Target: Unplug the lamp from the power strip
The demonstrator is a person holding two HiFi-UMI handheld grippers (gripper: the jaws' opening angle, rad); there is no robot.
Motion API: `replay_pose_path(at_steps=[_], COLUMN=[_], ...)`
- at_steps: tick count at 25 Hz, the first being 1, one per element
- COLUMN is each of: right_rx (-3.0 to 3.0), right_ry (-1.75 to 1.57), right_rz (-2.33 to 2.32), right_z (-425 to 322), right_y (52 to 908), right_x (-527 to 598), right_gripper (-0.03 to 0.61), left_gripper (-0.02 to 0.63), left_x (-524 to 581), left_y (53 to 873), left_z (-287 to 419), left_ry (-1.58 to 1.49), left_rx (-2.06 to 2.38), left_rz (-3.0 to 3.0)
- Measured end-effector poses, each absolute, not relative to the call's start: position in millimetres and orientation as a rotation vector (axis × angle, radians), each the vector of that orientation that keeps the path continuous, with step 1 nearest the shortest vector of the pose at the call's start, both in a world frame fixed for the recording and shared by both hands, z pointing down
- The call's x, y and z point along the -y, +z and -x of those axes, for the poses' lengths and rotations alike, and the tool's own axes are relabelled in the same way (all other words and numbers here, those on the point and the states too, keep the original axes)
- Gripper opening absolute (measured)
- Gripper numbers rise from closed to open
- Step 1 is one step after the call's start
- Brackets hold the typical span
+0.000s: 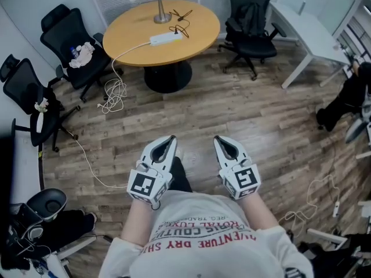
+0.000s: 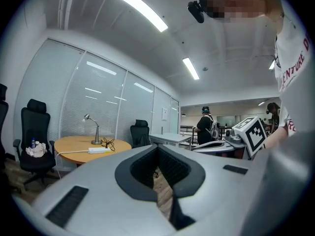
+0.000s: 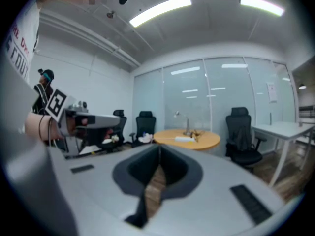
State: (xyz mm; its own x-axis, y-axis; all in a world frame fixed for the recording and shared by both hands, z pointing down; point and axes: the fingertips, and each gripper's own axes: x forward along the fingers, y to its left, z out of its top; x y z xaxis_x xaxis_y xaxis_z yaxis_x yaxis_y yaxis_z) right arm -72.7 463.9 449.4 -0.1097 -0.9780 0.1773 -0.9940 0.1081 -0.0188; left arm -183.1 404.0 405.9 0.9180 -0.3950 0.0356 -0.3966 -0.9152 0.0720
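A silver desk lamp [image 1: 152,4] stands at the far side of a round wooden table [image 1: 133,48]. A white power strip [image 1: 165,38] lies near the table's middle, and a black cord [image 1: 181,26] runs from it toward the lamp. Both grippers are held close to the person's chest, far from the table. My left gripper [image 1: 168,139] and right gripper [image 1: 221,140] are shut, with nothing between the jaws. The lamp [image 2: 93,130] and strip [image 2: 99,150] show small in the left gripper view. In the right gripper view the lamp [image 3: 183,121] and strip [image 3: 182,138] are distant too.
Black office chairs [image 1: 72,45] [image 1: 250,25] ring the table, with a third [image 1: 32,100] at the left. A white cable [image 1: 113,91] trails from the strip across the wooden floor. A white desk [image 1: 313,33] stands at the right. A person [image 2: 205,124] stands in the background.
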Motion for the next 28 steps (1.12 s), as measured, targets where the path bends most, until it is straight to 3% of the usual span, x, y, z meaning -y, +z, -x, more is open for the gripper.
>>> replay_pose_path(at_steps=[20,28], right_rx=[2.105,2.111], right_ry=[0.170,0.195], right_rz=[-2.008,-2.013], right_z=[-17.6,-39.7], right_y=[446.9,442.5], right_x=[-194.2,-122.9], right_gripper=[0.031,0.031], left_gripper=[0.028,0.028], left_x=[-105.6,-38.3], left_y=[402.1,405.7], left_z=[87.0,75.4], left_ry=[0.033,0.061], left_rx=[0.533,0.557], left_rz=[-2.996,-2.970])
